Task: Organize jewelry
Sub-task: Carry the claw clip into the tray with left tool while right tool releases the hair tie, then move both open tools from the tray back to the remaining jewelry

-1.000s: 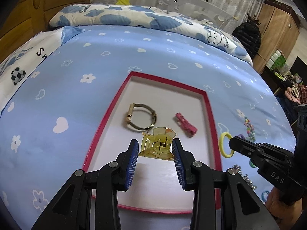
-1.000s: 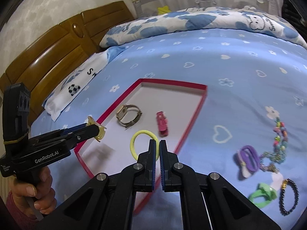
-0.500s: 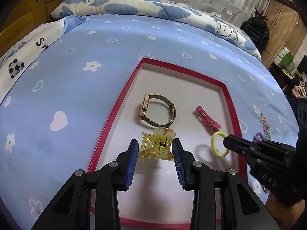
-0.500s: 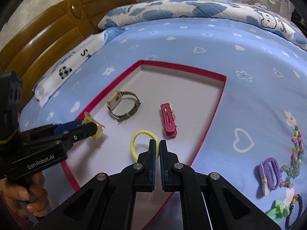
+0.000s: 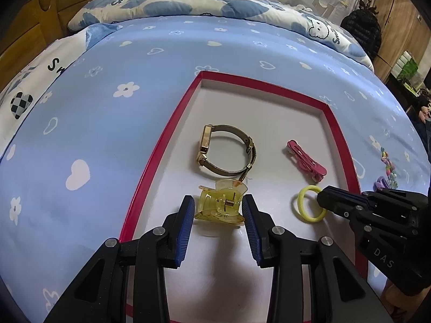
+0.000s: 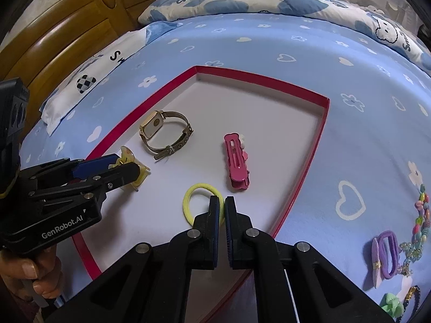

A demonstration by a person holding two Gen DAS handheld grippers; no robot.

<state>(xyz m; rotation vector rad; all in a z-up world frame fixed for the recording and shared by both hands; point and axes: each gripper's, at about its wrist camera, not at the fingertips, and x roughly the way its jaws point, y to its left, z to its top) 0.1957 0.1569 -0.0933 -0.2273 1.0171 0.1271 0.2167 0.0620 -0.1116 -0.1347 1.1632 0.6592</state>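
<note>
A red-rimmed tray (image 5: 172,132) (image 6: 309,158) with a white floor lies on the blue bed cover. In it lie a gold watch (image 5: 225,149) (image 6: 164,134) and a pink hair clip (image 5: 305,160) (image 6: 235,161). My left gripper (image 5: 217,208) (image 6: 129,168) is shut on a yellow claw clip (image 5: 221,206) (image 6: 134,167), low over the tray's near left part. My right gripper (image 6: 220,206) (image 5: 322,202) is shut on a yellow hair tie (image 6: 200,202) (image 5: 309,207), low over the tray floor near the pink clip.
On the cover right of the tray lie a colourful bead bracelet (image 6: 421,215), a purple hair tie (image 6: 386,255), a green clip (image 6: 392,305) and a dark bead bracelet (image 6: 413,298). Pillows (image 5: 188,2) and a wooden headboard (image 6: 67,27) stand behind.
Both grippers have moved forward and down over the tray with their items. The hair tie has gone from beside the tray's right rim to inside it.
</note>
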